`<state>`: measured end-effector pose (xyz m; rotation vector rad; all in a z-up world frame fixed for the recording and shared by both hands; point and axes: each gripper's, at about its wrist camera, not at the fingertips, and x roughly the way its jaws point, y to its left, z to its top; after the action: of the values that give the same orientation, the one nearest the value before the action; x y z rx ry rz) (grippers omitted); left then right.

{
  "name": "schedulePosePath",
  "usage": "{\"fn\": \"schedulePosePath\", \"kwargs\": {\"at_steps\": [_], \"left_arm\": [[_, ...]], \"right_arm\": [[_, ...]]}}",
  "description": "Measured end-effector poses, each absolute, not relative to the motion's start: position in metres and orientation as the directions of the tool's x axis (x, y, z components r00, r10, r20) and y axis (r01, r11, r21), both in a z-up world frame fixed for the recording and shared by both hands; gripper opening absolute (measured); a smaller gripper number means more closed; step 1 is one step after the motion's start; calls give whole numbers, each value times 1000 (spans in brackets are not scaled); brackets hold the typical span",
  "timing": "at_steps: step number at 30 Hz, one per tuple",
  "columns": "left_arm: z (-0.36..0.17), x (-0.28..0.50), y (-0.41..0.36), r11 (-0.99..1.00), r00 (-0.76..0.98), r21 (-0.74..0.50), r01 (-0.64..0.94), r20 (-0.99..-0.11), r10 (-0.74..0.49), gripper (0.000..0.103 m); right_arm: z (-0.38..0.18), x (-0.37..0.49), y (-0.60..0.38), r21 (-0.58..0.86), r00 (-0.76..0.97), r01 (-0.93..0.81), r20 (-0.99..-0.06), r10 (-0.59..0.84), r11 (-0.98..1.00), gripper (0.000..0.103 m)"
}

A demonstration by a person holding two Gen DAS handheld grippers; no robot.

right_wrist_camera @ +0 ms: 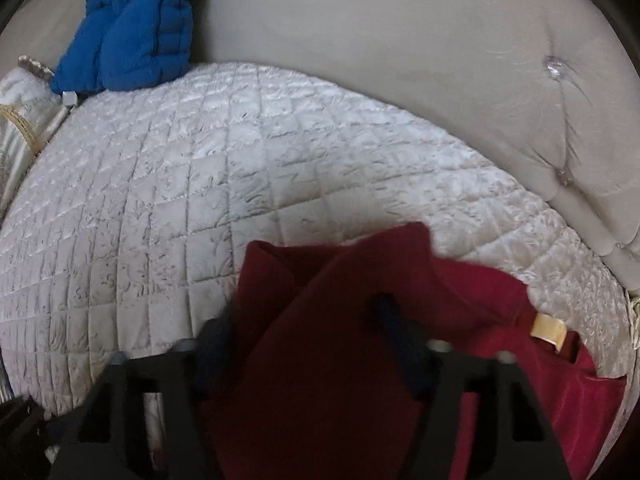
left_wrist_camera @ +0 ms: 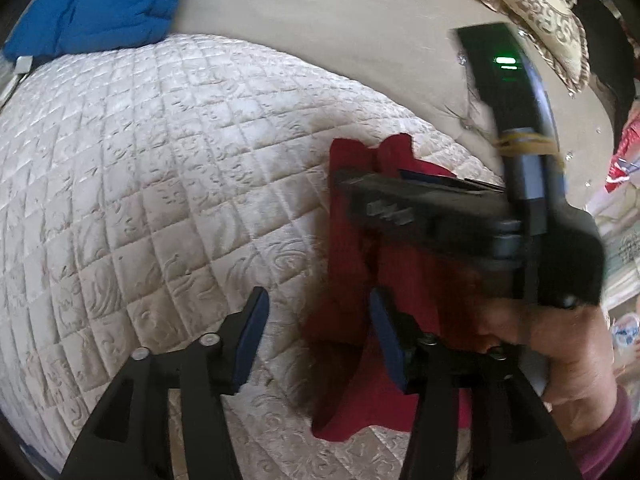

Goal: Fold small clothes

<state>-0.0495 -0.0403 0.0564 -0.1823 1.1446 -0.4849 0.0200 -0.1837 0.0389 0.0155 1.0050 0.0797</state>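
Note:
A dark red garment [left_wrist_camera: 348,248] lies crumpled on the white quilted cover [left_wrist_camera: 140,180], toward its right side. My left gripper [left_wrist_camera: 320,334] is open just above the cover. Between its blue pads show the quilt and the garment's left edge, close to the right pad. The right gripper [left_wrist_camera: 340,178] reaches in from the right, held by a hand [left_wrist_camera: 568,352], with red cloth bunched up at its tip. In the right wrist view, a raised fold of the red garment [right_wrist_camera: 320,360] fills the gap of my right gripper [right_wrist_camera: 302,332], which is shut on it. A tan label [right_wrist_camera: 548,330] shows at the right.
A blue padded garment [right_wrist_camera: 136,28] rests at the back left against the beige tufted backrest [right_wrist_camera: 400,60]. A patterned gold cushion [left_wrist_camera: 532,12] sits at the far right. The quilted cover [right_wrist_camera: 200,200] stretches bare to the left of the red garment.

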Motion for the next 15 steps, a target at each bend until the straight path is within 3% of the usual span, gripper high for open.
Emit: {"fn": "schedulePosePath", "kwargs": {"at_steps": [2, 3, 9, 15], "left_arm": [[56, -48, -46, 870, 315, -404, 283, -818, -482, 39], [56, -48, -49, 864, 310, -413, 287, -813, -492, 39], [55, -51, -68, 837, 294, -432, 336, -796, -529, 40], [61, -59, -78, 790, 258, -461, 404, -772, -582, 29]], "right_arm": [[49, 12, -204, 159, 546, -44, -823, 157, 986, 32], [54, 7, -214, 210, 556, -36, -808, 194, 977, 30], [66, -16, -246, 359, 584, -1, -758, 292, 934, 25], [68, -20, -258, 408, 586, 34, -748, 313, 912, 25]]}}
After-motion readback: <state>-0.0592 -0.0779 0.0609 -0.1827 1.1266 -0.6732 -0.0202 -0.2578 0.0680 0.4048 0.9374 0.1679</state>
